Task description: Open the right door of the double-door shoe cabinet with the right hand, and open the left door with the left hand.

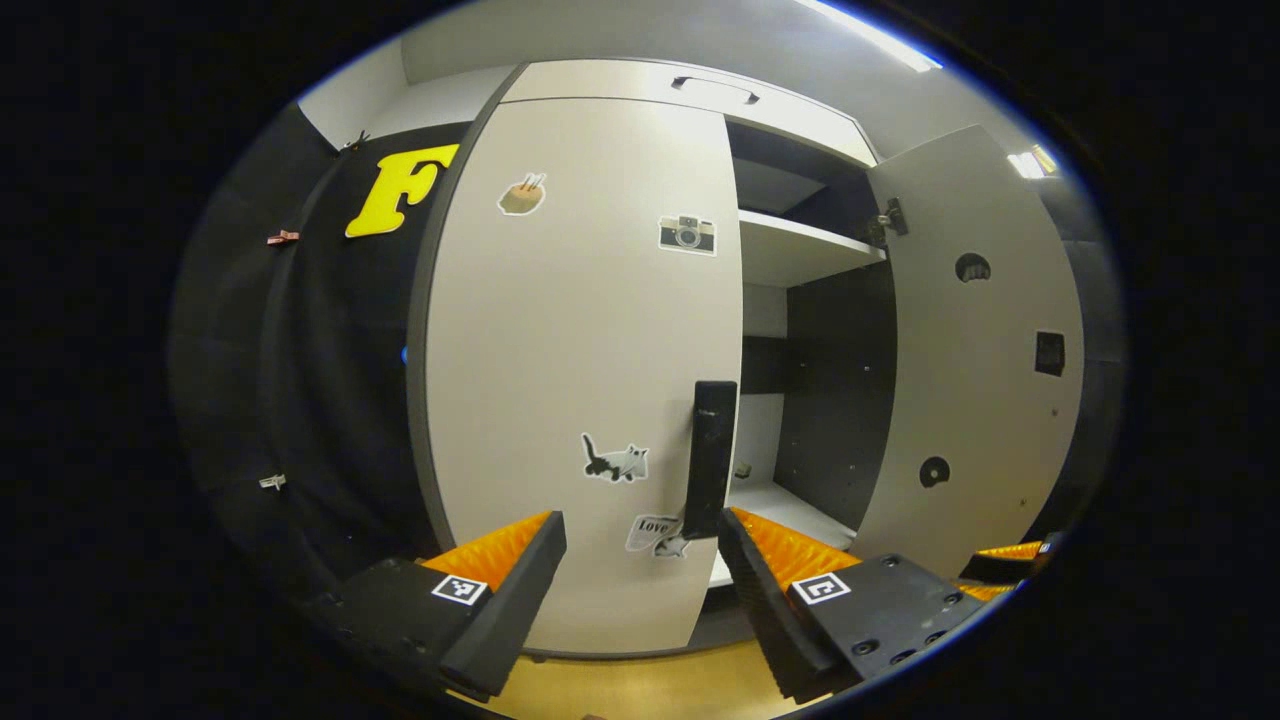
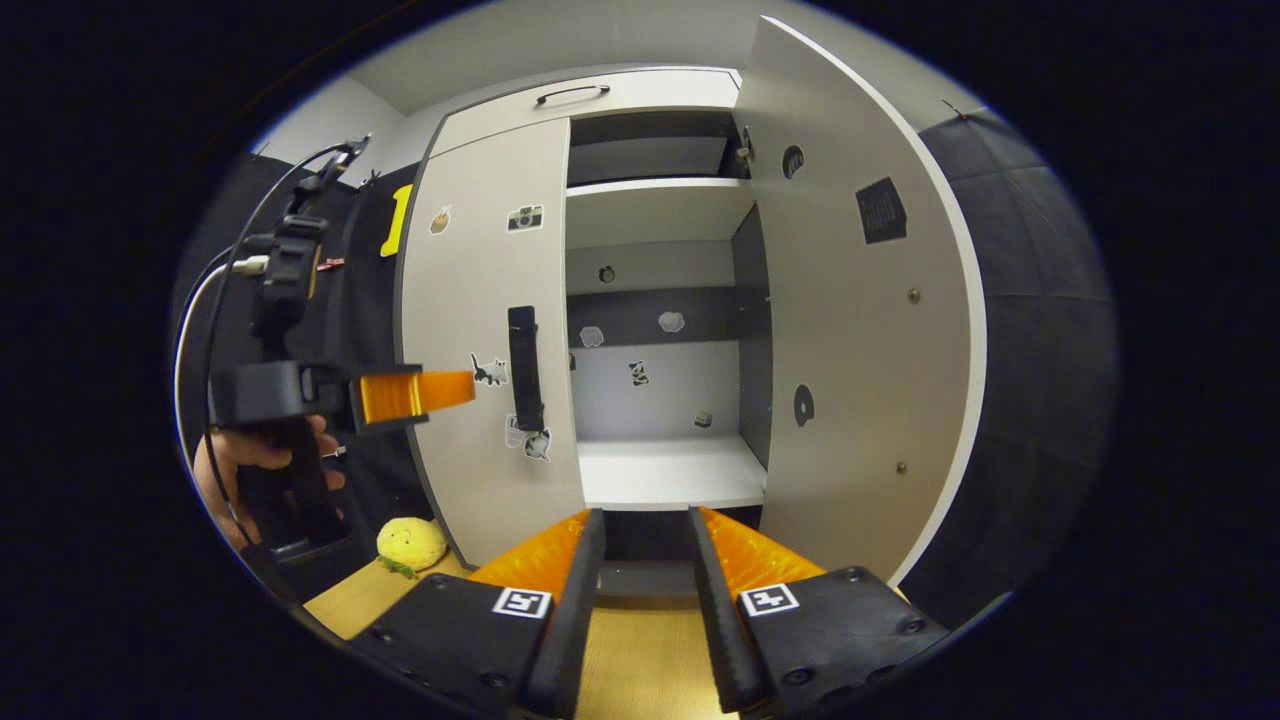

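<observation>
Pale grey, the left door (image 1: 585, 370) stands shut in the left gripper view, its dark handle (image 1: 709, 458) just beyond the left gripper (image 1: 640, 545), whose fingers gape wide on nothing; a sticker (image 1: 655, 532) seems to read "Love". Right door (image 1: 975, 340) hangs open. In the right gripper view, the right gripper (image 2: 645, 545) is parted, empty, before the open shelf (image 2: 670, 470).

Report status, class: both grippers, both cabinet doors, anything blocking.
Left gripper open, aimed at left door's handle, not gripping. Right gripper open, holding nothing. Right door open, left door shut. Nothing blocking handle.
</observation>
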Available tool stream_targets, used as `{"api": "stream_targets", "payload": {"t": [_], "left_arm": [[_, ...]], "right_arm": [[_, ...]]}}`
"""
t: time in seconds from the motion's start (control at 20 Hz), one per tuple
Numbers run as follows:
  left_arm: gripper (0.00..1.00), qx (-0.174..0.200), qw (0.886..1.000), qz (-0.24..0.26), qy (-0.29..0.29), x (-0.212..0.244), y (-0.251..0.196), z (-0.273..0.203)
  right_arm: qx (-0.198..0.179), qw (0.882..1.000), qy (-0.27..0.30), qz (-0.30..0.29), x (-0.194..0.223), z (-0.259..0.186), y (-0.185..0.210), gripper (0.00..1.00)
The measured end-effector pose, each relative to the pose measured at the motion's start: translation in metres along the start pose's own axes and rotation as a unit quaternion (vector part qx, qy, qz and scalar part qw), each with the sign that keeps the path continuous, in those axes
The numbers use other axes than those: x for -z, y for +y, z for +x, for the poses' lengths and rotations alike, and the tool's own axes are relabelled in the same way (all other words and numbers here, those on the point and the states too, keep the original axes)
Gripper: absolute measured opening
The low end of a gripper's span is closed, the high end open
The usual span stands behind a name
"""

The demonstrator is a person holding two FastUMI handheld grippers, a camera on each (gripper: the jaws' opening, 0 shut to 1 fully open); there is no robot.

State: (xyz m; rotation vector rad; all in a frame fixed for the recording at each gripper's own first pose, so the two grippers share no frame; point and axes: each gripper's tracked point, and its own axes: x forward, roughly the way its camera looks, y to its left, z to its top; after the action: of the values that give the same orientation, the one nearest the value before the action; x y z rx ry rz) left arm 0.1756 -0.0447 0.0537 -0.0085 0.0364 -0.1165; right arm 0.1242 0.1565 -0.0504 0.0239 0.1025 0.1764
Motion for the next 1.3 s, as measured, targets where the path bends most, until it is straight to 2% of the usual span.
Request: {"api": "stream_targets", "payload": {"t": [0.05,0.1,0.15,0.2,0.4,0.65,0.7,0.85,1.0,1.2,1.3], "left_arm": [[0.95,-0.002,1.0,-0.005,0.0,-0.002,-0.005,0.011],[0.95,-0.002,1.0,-0.01,0.001,-0.003,-0.01,0.021],[0.94,-0.003,1.0,-0.016,0.003,-0.003,-0.015,0.032],[0.93,-0.006,1.0,-0.02,0.004,-0.003,-0.018,0.042],[0.82,-0.022,1.0,-0.017,0.014,-0.001,-0.024,0.071],[0.59,-0.041,0.999,-0.029,0.006,-0.003,-0.028,0.086],[0.58,-0.042,0.999,-0.034,0.002,-0.003,-0.03,0.087],[0.39,-0.05,0.998,-0.025,0.003,0.0,-0.034,0.089],[0.36,-0.054,0.999,0.002,0.003,0.001,-0.033,0.09],[0.32,-0.038,0.999,-0.013,0.009,0.006,-0.034,0.089],[0.26,-0.043,0.999,-0.016,0.007,0.006,-0.034,0.086]], "right_arm": [[-0.008,1.0,0.008,0.002,0.008,0.003,-0.001,0.61],[-0.018,1.0,0.018,0.004,0.016,0.003,-0.002,0.76],[-0.025,0.999,0.025,0.004,0.023,0.005,-0.003,0.84],[-0.028,0.999,0.028,0.004,0.028,0.001,-0.006,1.0],[-0.061,0.997,0.038,0.004,0.043,-0.002,0.0,0.98],[-0.103,0.994,0.034,-0.028,0.049,-0.01,0.009,0.98],[-0.105,0.994,0.035,-0.027,0.05,-0.01,0.007,0.99],[-0.108,0.993,0.042,-0.016,0.054,-0.008,0.003,0.99],[-0.103,0.994,0.044,-0.014,0.058,-0.009,-0.003,0.99],[-0.097,0.994,0.056,0.005,0.062,-0.01,-0.011,0.99],[-0.09,0.994,0.062,0.015,0.064,-0.009,-0.015,0.99]]}}
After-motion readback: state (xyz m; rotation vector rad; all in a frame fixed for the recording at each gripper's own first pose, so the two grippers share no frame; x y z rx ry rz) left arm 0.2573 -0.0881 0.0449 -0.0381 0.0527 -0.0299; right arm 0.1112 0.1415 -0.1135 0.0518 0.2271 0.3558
